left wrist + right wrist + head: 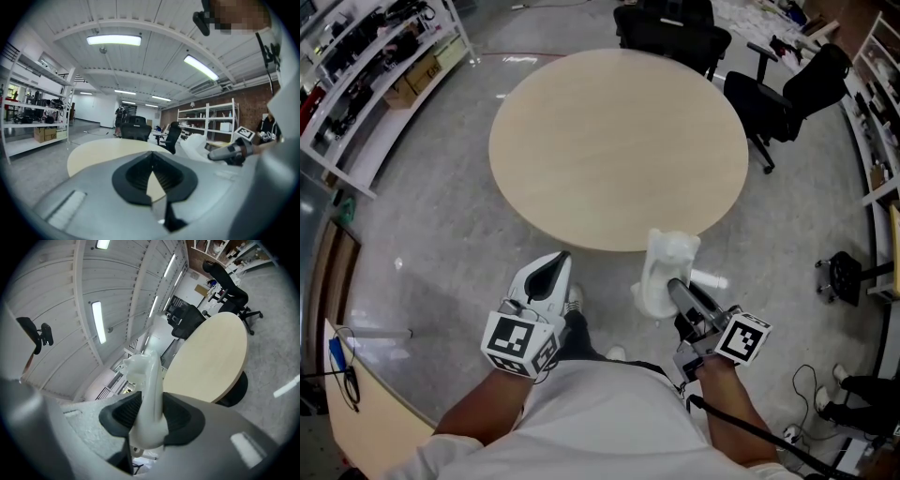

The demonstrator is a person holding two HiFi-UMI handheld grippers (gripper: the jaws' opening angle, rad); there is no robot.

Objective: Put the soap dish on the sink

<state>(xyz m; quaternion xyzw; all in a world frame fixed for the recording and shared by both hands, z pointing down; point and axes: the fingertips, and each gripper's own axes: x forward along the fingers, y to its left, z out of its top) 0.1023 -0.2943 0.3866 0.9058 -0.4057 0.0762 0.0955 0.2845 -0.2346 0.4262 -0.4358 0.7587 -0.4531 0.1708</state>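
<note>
The right gripper (677, 289) grips the white soap dish (664, 272) at the lower centre-right of the head view, near the round table (619, 150). The left gripper (553, 272), at lower centre-left, is closed and empty.

A round table with a pale wooden top (619, 150) stood on a grey speckled floor (441, 234). A black office chair (670, 28) sat at its far edge, and a second black office chair (787, 94) stood just off its right side. Along the left ran a white metal shelving rack (370, 141) holding a brown cardboard box (405, 89) and dark gear. A black wheeled base (842, 277) stood at the right. In the left gripper view, a long fluorescent ceiling lamp (114, 40) glowed overhead, and white open shelves (208, 119) lined a red brick wall (248, 105).
</note>
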